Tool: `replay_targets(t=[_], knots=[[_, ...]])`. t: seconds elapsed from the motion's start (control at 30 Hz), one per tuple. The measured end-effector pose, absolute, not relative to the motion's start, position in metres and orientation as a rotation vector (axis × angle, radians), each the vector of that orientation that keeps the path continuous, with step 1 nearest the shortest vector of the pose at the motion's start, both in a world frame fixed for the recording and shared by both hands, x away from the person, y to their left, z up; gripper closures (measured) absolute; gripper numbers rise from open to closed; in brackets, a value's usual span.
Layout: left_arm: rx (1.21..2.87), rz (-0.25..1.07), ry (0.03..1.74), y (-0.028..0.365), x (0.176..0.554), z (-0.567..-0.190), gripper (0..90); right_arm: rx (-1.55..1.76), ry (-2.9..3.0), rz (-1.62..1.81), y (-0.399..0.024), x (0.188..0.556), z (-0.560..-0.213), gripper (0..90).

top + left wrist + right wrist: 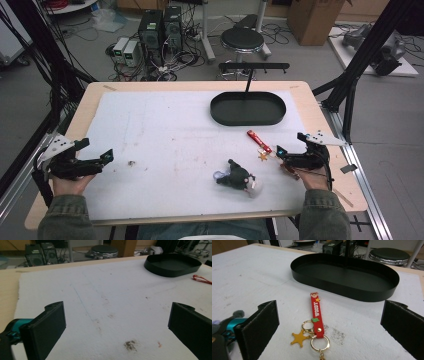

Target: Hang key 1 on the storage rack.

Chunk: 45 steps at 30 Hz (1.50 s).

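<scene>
While I look down from the high view, I see my left gripper [102,159] resting over the left part of the white mat [165,130], jaws spread with nothing between them, well apart from everything else. My right gripper [282,156] sits near the right edge of the mat, just beside the red keychain [259,141], which lies flat on the mat with its gold star charm [262,156] toward me. The black oval tray [247,108] stands beyond the keychain, toward the far side of the wooden table [325,150]. A dark plush toy [235,177] lies on the mat near my edge, to the left of the right gripper.

From the left gripper view, my jaws stand wide apart over bare, stained mat [105,297]. The tray [172,267] sits far off at the upper right, and one end of the keychain [201,279] shows just below it.

From the right gripper view, my jaws are again spread wide and grip nothing. The keychain [315,315] lies on the mat between them, touching neither pad, its red strap pointing toward the tray [372,293]. The star charm [299,338] and two gold rings [319,343] lie at the near end of the strap. The tray sits just beyond the strap's far tip, apart from it. A bit of the plush toy [237,313] shows at the left edge.
</scene>
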<state>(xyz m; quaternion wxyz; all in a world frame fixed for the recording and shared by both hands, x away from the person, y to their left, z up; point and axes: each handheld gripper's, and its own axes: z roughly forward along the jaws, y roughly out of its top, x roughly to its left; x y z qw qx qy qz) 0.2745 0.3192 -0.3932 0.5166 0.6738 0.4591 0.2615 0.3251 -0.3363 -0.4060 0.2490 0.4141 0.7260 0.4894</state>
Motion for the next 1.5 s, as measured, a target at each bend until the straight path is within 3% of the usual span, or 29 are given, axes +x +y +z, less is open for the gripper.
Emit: replay_targets(t=[0.6, 1.5], knots=[[1.579, 0.606, 1.105, 0.324, 0.27, -0.394, 1.8, 1.119, 2.178, 1.05, -0.31, 0.343, -0.401, 0.6], [1.577, 0.594, 1.125, 0.325, 0.271, -0.395, 1.8, 1.184, 2.35, 0.979, -0.282, 0.389, -0.389, 0.6]])
